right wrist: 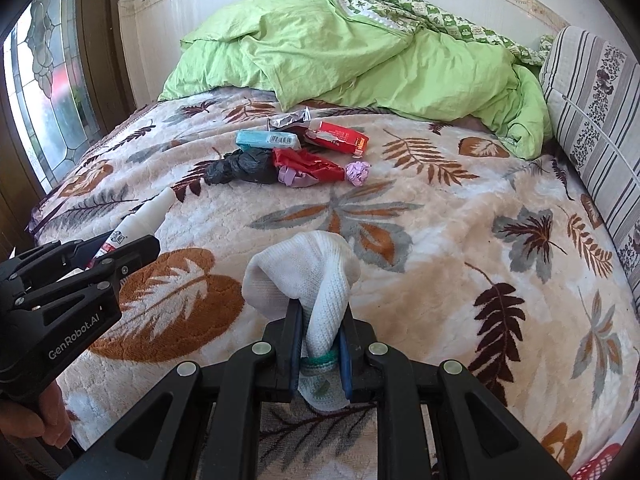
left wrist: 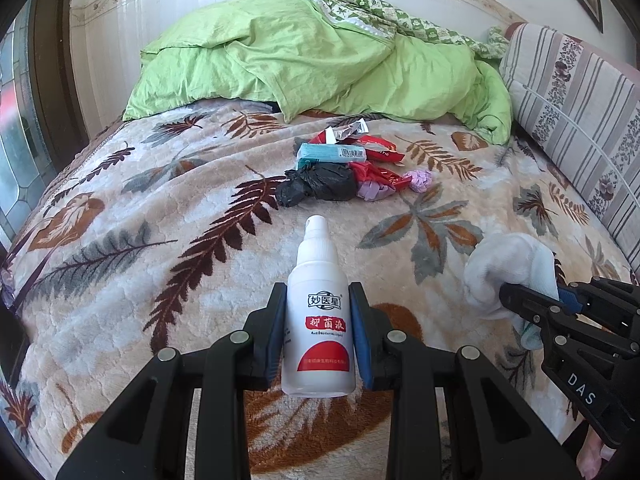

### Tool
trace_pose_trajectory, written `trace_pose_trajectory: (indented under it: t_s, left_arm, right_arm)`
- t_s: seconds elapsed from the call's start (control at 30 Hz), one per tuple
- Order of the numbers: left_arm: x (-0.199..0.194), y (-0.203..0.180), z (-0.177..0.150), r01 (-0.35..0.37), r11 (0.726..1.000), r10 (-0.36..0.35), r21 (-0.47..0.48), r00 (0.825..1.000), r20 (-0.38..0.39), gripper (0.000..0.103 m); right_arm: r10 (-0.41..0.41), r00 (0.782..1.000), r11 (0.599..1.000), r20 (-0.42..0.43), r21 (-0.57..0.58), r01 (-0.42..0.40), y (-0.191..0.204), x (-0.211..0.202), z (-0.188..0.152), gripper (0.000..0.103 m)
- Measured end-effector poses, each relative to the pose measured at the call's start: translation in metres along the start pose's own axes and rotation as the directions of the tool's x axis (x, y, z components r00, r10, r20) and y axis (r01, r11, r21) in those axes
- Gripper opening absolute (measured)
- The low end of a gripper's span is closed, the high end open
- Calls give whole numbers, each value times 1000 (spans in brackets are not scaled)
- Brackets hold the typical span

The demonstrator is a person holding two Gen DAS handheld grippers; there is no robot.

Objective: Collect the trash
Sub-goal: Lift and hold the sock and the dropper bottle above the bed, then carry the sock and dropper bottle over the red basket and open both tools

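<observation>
Left hand-held gripper (left wrist: 319, 312) is clamped on a white spray bottle (left wrist: 318, 320), blue pads pressed on both sides of the body, nozzle pointed to the far side. Bottle label is printed with Chinese characters: "妙医星" in a black frame, "抑菌液" white on a red band, small Latin script below reading roughly "Antibacterial liquid", then a red half-disc with tiny text that cannot be read.

Right hand-held gripper (right wrist: 320, 332) is closed on a white sock (right wrist: 308, 276), pinched near the cuff, where a green stripe is seen; the toe end is bunched above the jaws. "DAS" is read on the right gripper's side in the left wrist view; "GenRobot.AI" is read on the left gripper's side in the right wrist view. Part of a person's hand (right wrist: 52, 416) is seen on the left gripper's handle, bottom left.

Both are held over a bed (left wrist: 120, 280) covered by a beige leaf-print blanket. The trash pile is left at mid-bed, far from both grippers: a teal packet (right wrist: 266, 139) with a barcode, a crumpled black plastic bag (right wrist: 244, 170), a red carton (right wrist: 340, 136) with partial letters "TIE", a red wrapper (right wrist: 308, 164), a silver foil wrapper (right wrist: 290, 121), and crumpled purple paper (right wrist: 358, 172) at the right edge. A green duvet (left wrist: 300, 56) is heaped at the far end; a striped cushion (left wrist: 580, 120) stands along the right side.
</observation>
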State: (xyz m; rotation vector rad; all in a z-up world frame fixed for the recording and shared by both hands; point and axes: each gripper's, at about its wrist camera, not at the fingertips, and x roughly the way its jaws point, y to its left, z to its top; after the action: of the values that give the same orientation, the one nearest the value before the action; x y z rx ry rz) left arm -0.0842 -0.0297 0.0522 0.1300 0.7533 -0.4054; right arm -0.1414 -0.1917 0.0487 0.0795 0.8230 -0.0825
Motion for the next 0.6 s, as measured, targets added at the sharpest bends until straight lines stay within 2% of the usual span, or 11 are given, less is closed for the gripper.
trace_pose_trajectory:
  t_s: [0.6]
  left_arm:
    - [-1, -6, 1, 12, 1000, -12, 5, 1000, 4, 29]
  right_arm:
    - [-13, 1000, 1000, 5, -10, 13, 5, -1, -1, 15]
